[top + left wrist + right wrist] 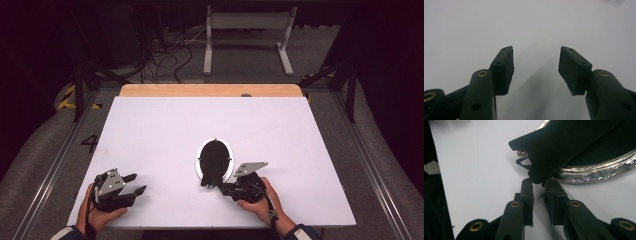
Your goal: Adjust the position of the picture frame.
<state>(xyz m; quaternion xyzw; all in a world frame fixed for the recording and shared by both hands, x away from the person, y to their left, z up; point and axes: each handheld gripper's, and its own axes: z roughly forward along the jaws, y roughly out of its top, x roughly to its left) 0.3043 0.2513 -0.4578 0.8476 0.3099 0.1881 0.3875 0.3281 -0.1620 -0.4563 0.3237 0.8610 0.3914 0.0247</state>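
Bare white tabletop [165, 125] surrounds oval frame [200, 159]; right tool [223, 189] grips its black stand [554, 147], left tool [136, 184] released

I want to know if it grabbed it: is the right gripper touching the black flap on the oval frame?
Cannot tell: in the right gripper view the right gripper reaches the black flap; no contact or gap shows.

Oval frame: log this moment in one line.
oval frame: face-down on table | black stand: raised | right gripper: jaws at stand's tip, grip unclear | left gripper: open, empty
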